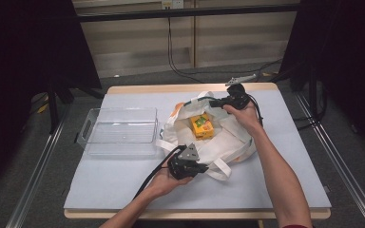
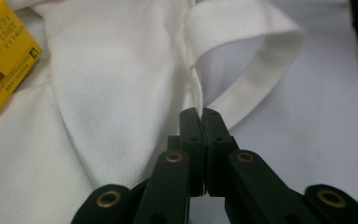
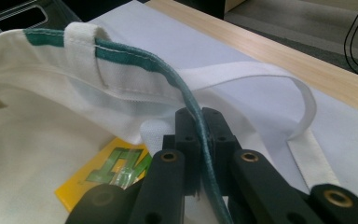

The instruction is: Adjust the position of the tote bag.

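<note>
Your left gripper [image 1: 190, 167] is clamped on the near edge of the white tote bag [image 1: 228, 142], while your right gripper [image 1: 232, 99] pinches its green-trimmed far rim [image 3: 135, 56], holding the mouth apart at mid-table. Inside lies a yellow carton [image 1: 202, 126]; a clear plastic bin [image 1: 119, 129] sits just left.

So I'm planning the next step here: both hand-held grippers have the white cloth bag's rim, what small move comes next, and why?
Probably draw the two apart a little to widen the mouth. The left hand-held gripper is shut on the near edge of the white cloth tote bag, the right hand-held gripper on its green-trimmed far rim, and the yellow carton lies inside, next to a clear plastic bin.
</note>
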